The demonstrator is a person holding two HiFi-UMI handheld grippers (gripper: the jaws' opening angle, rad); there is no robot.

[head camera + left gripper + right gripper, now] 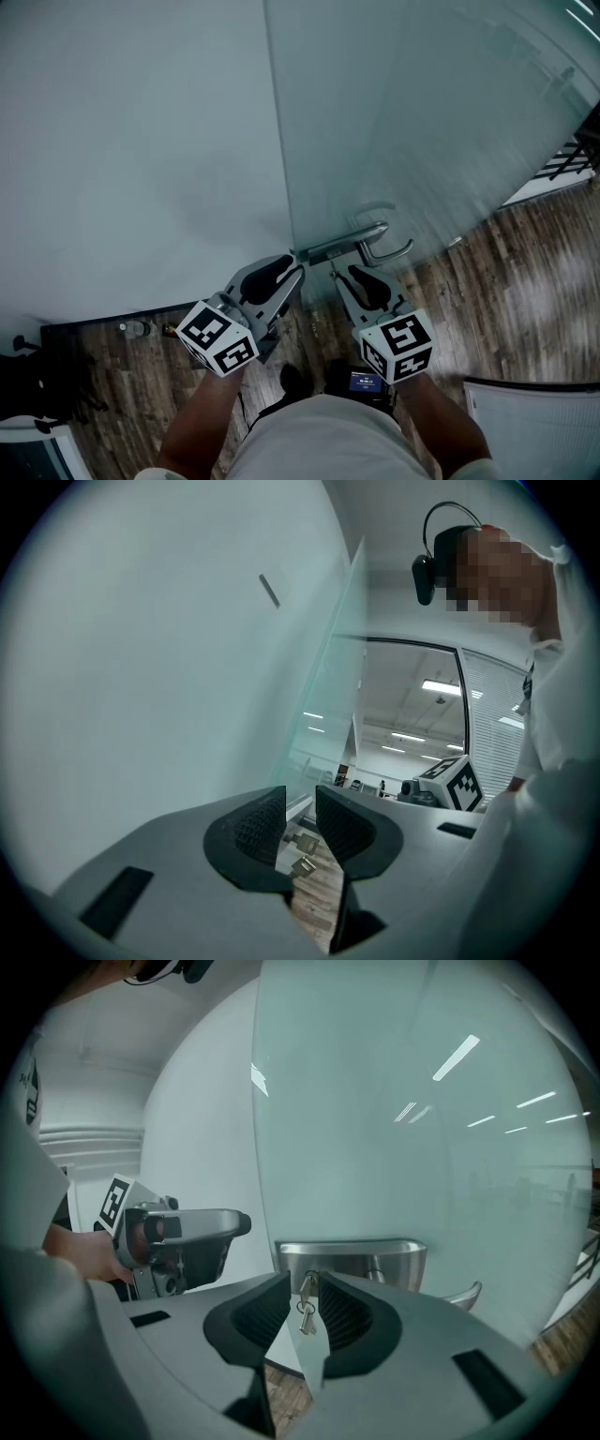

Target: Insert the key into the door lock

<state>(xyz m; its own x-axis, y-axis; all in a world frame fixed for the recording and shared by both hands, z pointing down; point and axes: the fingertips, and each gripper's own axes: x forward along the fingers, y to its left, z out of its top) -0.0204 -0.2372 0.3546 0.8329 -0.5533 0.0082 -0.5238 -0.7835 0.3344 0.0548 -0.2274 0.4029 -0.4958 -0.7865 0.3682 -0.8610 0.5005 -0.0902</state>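
Note:
A frosted glass door carries a steel lock plate (330,249) (352,1262) and lever handle (389,251) (461,1295). A small silver key (307,1286) sticks out of the lock plate, with a second key (305,1317) dangling from its ring. My right gripper (340,273) (303,1290) points at the plate, its jaws a narrow gap apart on either side of the key without visibly touching it. My left gripper (297,273) (300,816) hovers just left of the plate, jaws slightly apart and empty. The keys (301,842) show beyond its gap.
The door's glass panel (422,122) fills the right, and a plain pale wall (141,141) the left. Wood-look floor (525,291) lies below. A small bottle (137,328) stands by the wall's base, and a white object (534,422) sits at the lower right.

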